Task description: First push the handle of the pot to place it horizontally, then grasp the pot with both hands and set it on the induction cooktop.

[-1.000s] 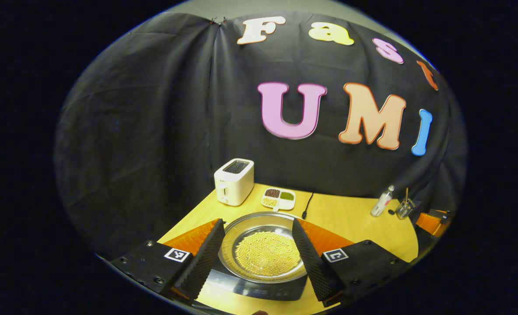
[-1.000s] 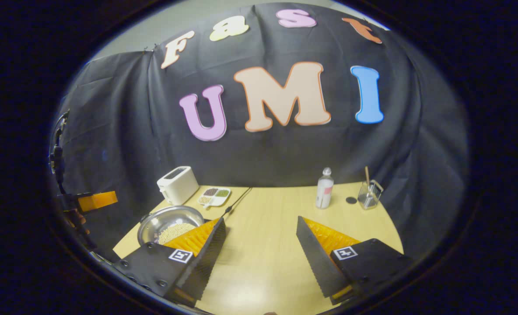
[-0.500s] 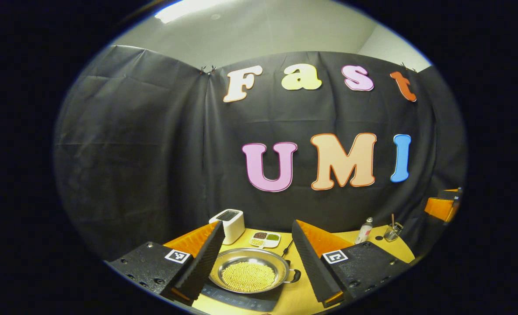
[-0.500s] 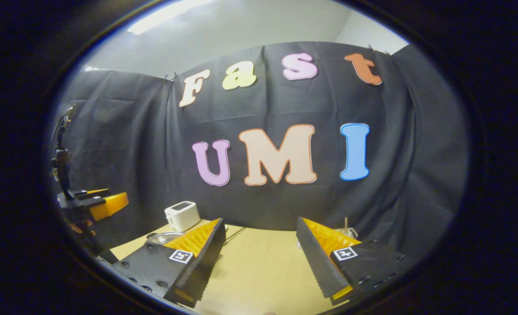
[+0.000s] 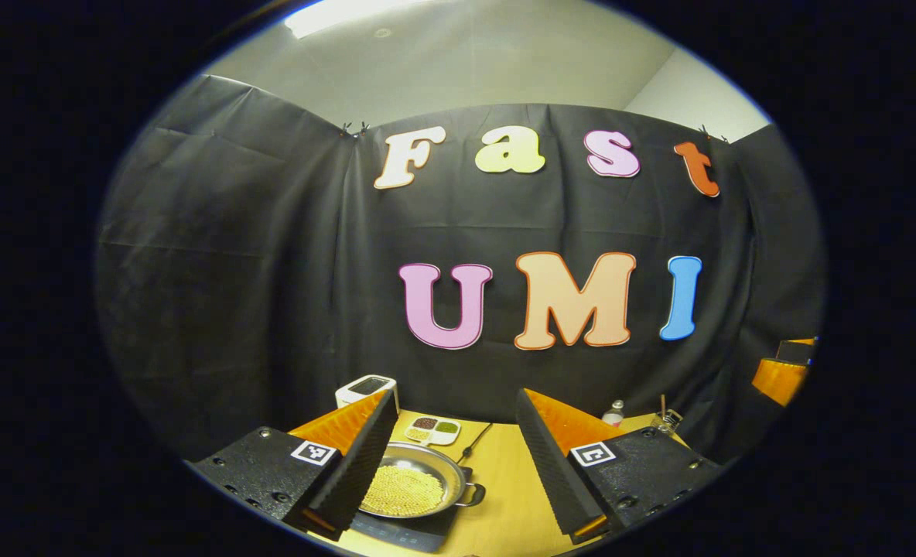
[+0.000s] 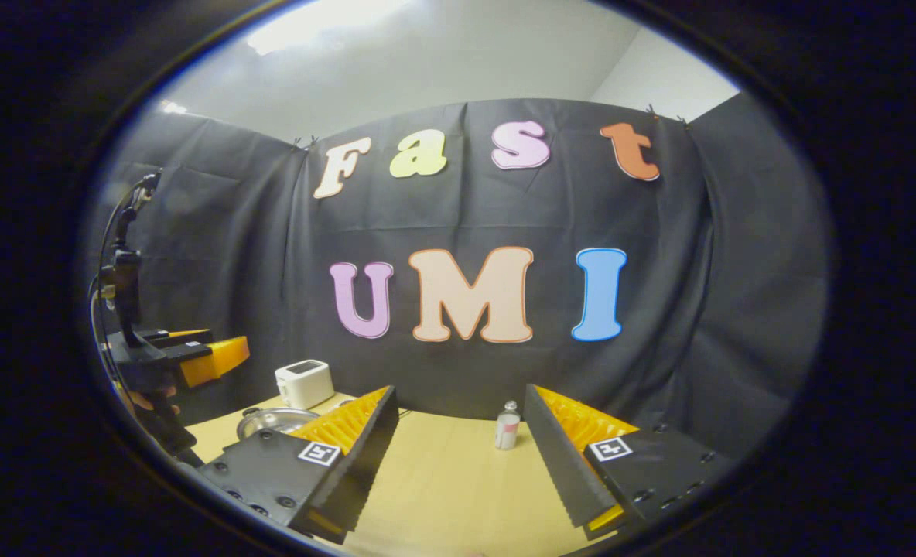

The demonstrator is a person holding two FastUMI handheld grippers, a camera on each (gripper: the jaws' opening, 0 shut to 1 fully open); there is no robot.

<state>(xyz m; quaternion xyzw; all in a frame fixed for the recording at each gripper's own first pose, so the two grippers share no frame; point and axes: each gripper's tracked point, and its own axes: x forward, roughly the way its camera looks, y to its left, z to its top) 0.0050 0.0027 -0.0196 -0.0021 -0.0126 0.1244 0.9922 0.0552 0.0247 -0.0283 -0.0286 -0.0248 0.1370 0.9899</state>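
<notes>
Both of my grippers have pulled up and back from the table over the last second: in the left gripper view the pot (image 5: 408,489), which filled the space between my fingers a moment ago, now sits small and low at about 7 o'clock, partly behind my left finger. My left gripper (image 5: 454,464) hangs with its jaws spread wide and nothing between them; my right gripper (image 6: 462,456) is likewise wide apart and empty, high over bare tabletop (image 6: 458,495). The pot rests on the dark induction cooktop (image 5: 411,530), its small side handle (image 5: 473,495) sticking out level toward 3 o'clock, so I judge the task's placing step done and this withdrawal to be the finish; nothing is left to grasp. In the right gripper view I see the pot's rim (image 6: 276,420) at 8 o'clock just past my own left finger, and my other gripper (image 6: 195,360) farther out at 9 o'clock, held up off the table. As for what holds what: the pot is a shallow steel pan carrying a flat bed of small yellow beans or grains, level and apparently unspilled. Behind it, toward 12 o'clock from the pot, a white divided dish (image 5: 433,430) has a dark portion, a green one and a pale one in separate sections. A white toaster (image 5: 364,389) stands at the dish's 10 o'clock. Across the table a small bottle (image 6: 507,427) stands upright, and a clear glass holder (image 5: 665,422) has thin sticks in it; I can't tell what they are.
</notes>
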